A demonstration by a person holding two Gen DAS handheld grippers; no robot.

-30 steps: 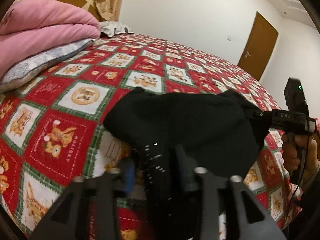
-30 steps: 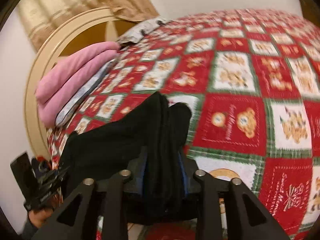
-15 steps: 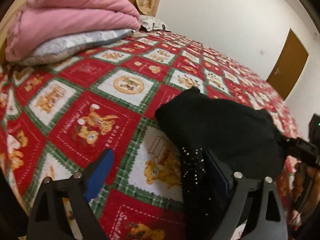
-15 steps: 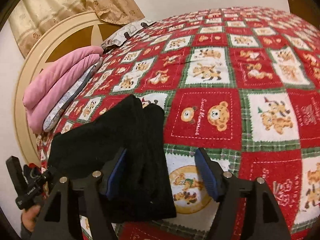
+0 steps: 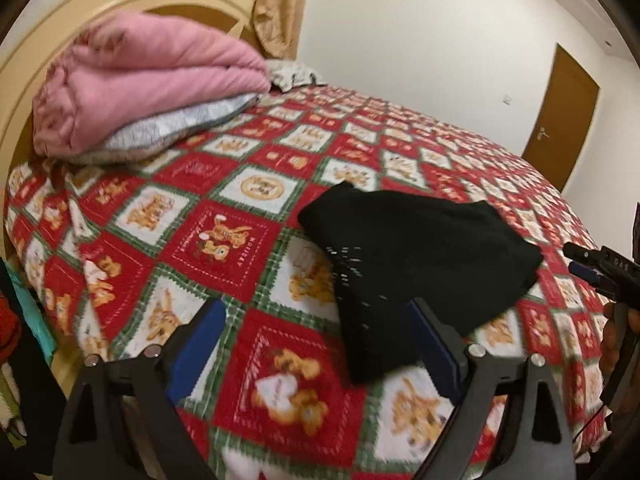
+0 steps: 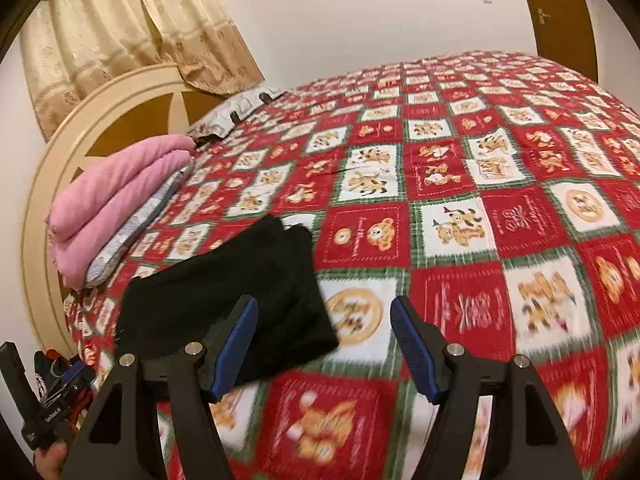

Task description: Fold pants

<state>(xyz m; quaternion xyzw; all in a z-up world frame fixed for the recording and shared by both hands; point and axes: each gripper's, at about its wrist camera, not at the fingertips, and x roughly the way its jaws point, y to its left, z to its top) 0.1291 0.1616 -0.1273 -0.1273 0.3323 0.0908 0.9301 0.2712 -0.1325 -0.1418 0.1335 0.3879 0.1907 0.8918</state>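
The black pants (image 5: 416, 256) lie folded in a compact bundle on the red, white and green patterned bedspread (image 5: 224, 240). My left gripper (image 5: 316, 344) is open and empty, drawn back from the bundle's near corner. In the right wrist view the pants (image 6: 224, 292) lie at the lower left. My right gripper (image 6: 324, 340) is open and empty, its left finger (image 6: 236, 340) in front of the bundle's near edge. The right gripper also shows at the right edge of the left wrist view (image 5: 600, 272). The left gripper shows at the bottom left of the right wrist view (image 6: 52, 396).
A folded pink blanket (image 5: 140, 84) lies on a grey pillow (image 5: 168, 132) by the cream headboard (image 6: 100, 120). Curtains (image 6: 120, 28) hang behind. A brown door (image 5: 560, 116) stands at the far right. The bedspread stretches far to the right (image 6: 520, 160).
Both grippers opened and let go of the pants, then drew back. The folded pants now rest on the bed by themselves.
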